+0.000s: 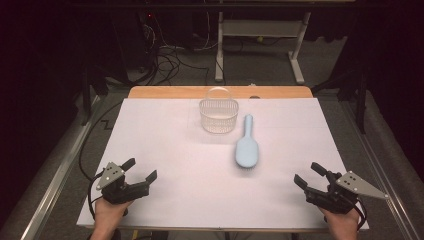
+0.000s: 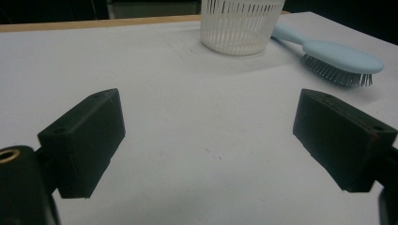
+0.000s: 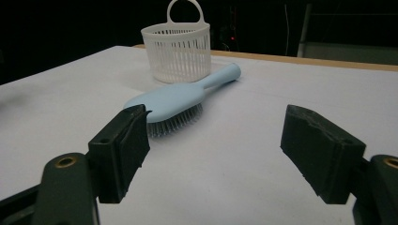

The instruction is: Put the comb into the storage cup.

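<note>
A pale blue hairbrush (image 1: 247, 149) is seen lying bristles-down on the white table cover (image 1: 165, 150), and everything else is placed from it. Its handle is pointed toward the far edge of the table, and the oval head is turned toward the person. Just beside the handle end, a little to the left and farther back, a white slatted basket (image 1: 219, 116) is stood upright, its loop handle raised; in the right gripper view the basket (image 3: 177, 52) is found directly behind the brush (image 3: 176, 99), close to it, though whether the two touch cannot be told.

The left gripper (image 1: 140, 175) is held well apart from the brush, down toward the near left corner of the cover, gripped by the left hand (image 1: 107, 212). Its jaws are spread wide, nothing between them; in the left gripper view only bare white cover is framed between the two black pads, with the brush (image 2: 340, 57) off to the upper right.

The right gripper (image 1: 307, 176) is held near the brush's right side but toward the near edge, clear of it, in the right hand (image 1: 342, 222). Its jaws are likewise parted wide and nothing is pinched. In its own view the brush head is seen just past the left pad, not touched.
</note>
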